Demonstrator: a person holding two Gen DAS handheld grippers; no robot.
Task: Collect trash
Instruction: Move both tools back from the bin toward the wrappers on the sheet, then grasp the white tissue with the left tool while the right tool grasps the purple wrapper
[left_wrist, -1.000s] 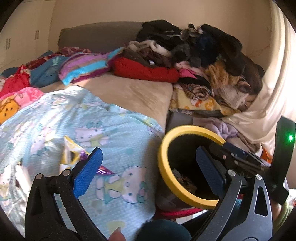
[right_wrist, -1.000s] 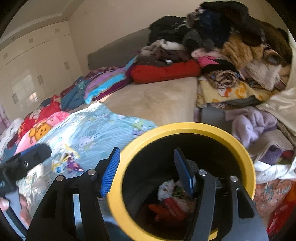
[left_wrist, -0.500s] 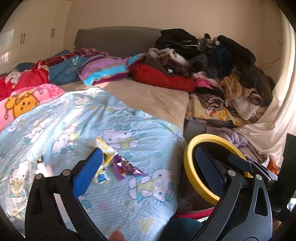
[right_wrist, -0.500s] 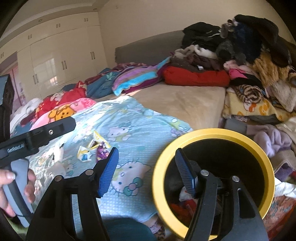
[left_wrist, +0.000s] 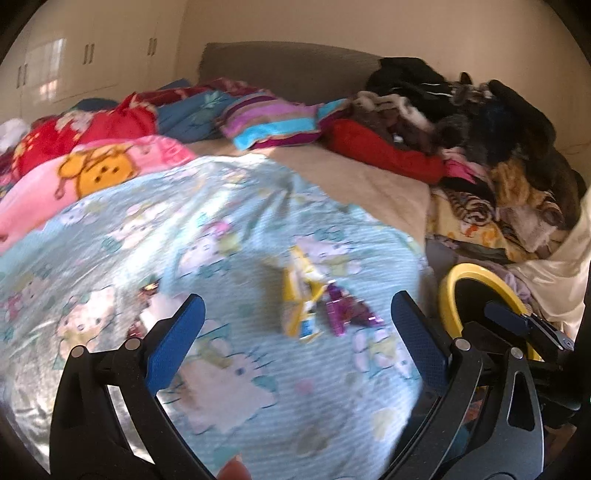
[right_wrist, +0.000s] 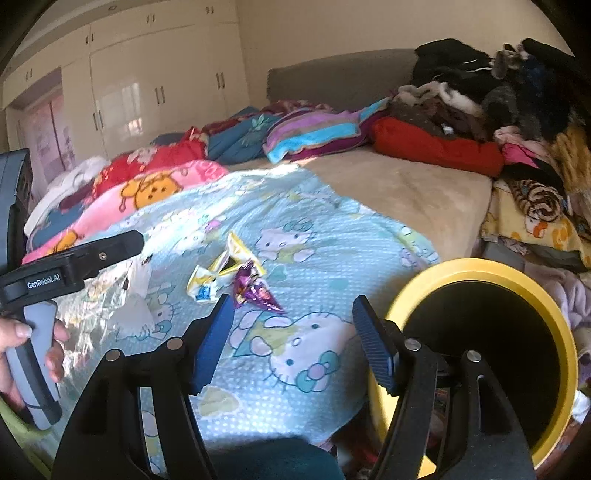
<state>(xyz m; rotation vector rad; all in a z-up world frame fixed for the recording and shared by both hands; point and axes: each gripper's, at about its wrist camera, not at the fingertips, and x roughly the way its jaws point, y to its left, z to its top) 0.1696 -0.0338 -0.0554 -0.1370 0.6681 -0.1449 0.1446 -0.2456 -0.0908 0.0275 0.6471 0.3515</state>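
A yellow wrapper (left_wrist: 300, 300) (right_wrist: 218, 271) and a purple wrapper (left_wrist: 345, 312) (right_wrist: 255, 291) lie crumpled together on the light blue cartoon-cat sheet (left_wrist: 229, 258) (right_wrist: 314, 258). Pale crinkled plastic (right_wrist: 135, 299) lies to their left, near more scraps (left_wrist: 147, 295). My left gripper (left_wrist: 295, 339) hovers open just short of the wrappers, nothing between its fingers. My right gripper (right_wrist: 293, 339) hangs over the sheet's near edge, its jaws opening and empty. The yellow-rimmed black bin (right_wrist: 480, 350) (left_wrist: 476, 295) stands right of the bed.
A tall heap of clothes (right_wrist: 517, 110) (left_wrist: 480, 129) fills the bed's right side. Folded blankets and a striped pillow (right_wrist: 314, 134) line the headboard. White wardrobes (right_wrist: 147, 92) stand at the far left. A hand (right_wrist: 22, 354) holds the left gripper's grey handle.
Both grippers swung left, away from the bin's mouth and over the sheet. The wrappers now sit between the left gripper's fingers in its view. The right jaws have spread wider.
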